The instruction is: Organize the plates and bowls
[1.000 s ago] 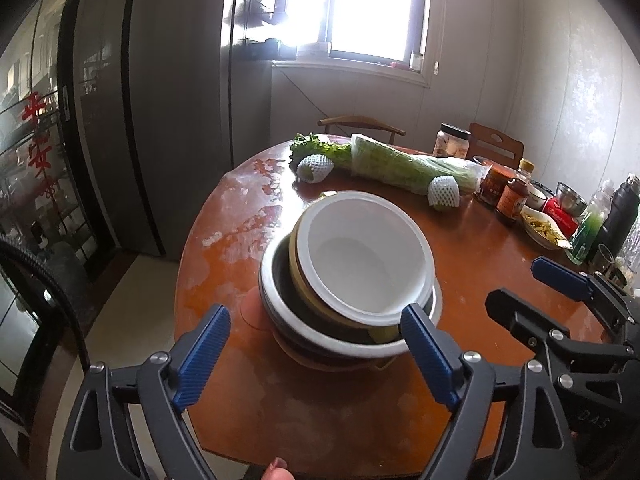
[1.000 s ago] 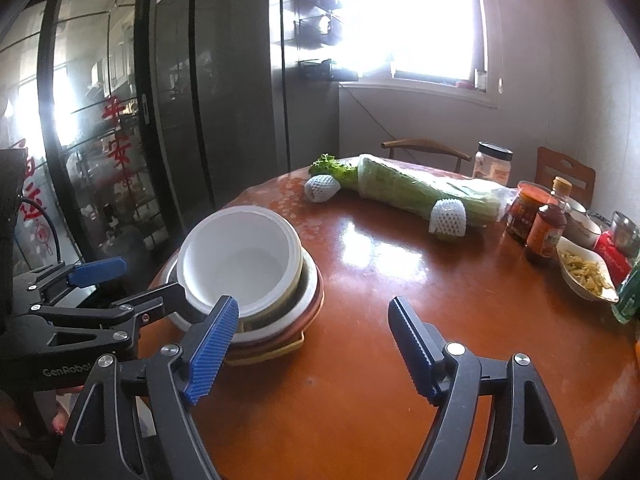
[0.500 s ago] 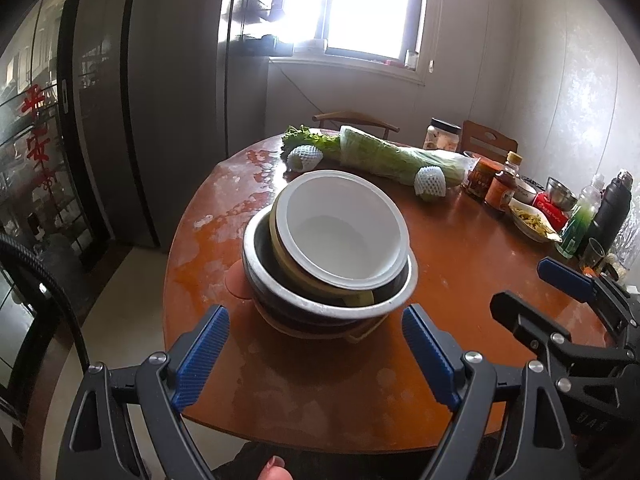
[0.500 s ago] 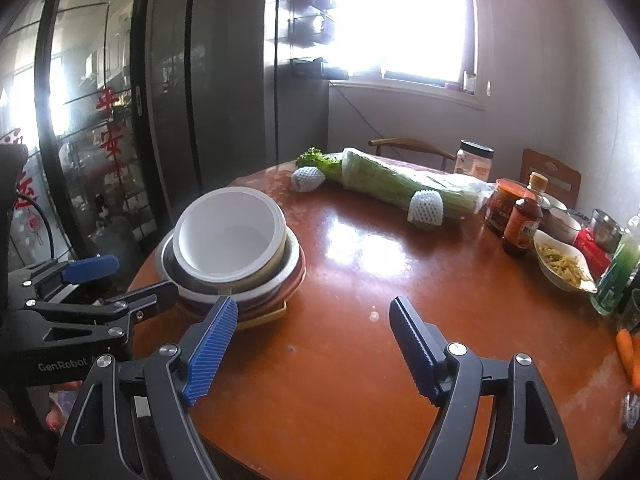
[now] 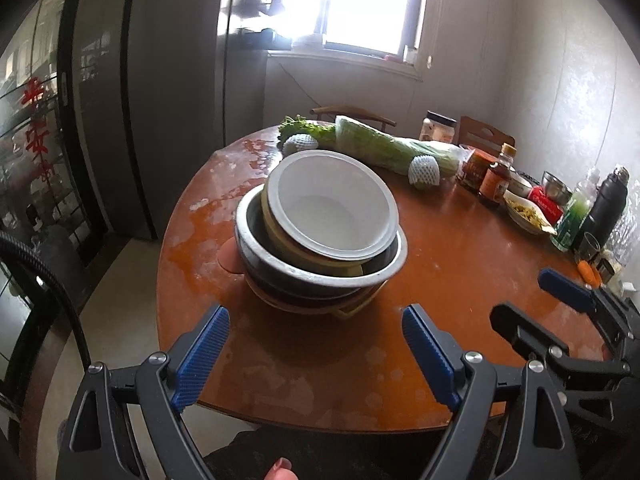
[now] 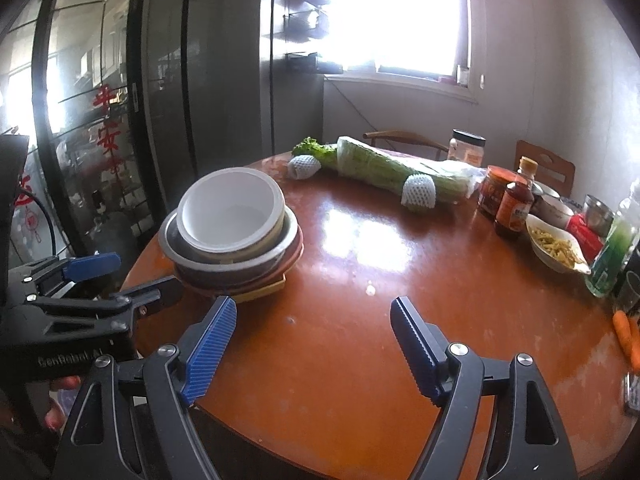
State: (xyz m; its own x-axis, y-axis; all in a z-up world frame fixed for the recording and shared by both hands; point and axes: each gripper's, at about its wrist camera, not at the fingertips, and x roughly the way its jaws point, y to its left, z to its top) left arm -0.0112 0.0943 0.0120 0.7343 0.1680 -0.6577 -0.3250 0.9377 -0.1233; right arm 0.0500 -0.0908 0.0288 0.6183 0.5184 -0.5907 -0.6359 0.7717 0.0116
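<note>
A nested stack stands on the left part of the round brown table (image 5: 460, 264) (image 6: 380, 280). On top sits a white bowl (image 5: 332, 208) (image 6: 230, 210), inside a yellowish bowl (image 5: 288, 248) and a metal bowl (image 5: 280, 268) (image 6: 180, 252), over reddish and yellow plates (image 6: 276, 280). My left gripper (image 5: 316, 344) (image 6: 116, 276) is open, short of the stack's near side, nothing between its blue pads. My right gripper (image 6: 312, 336) (image 5: 528, 296) is open too, over bare table to the right of the stack.
A long cabbage (image 6: 392, 172), a lettuce (image 6: 312, 148) and two net-wrapped fruits (image 6: 418, 192) lie at the back. Jars, sauce bottles (image 6: 514, 208), a dish of food (image 6: 556, 244), a green bottle and carrots (image 6: 628, 336) crowd the right edge. Chairs stand behind the table.
Both grippers have drawn back from the stack, toward the table's near edge; the bowls look smaller and farther. Both stay open and hold nothing.
</note>
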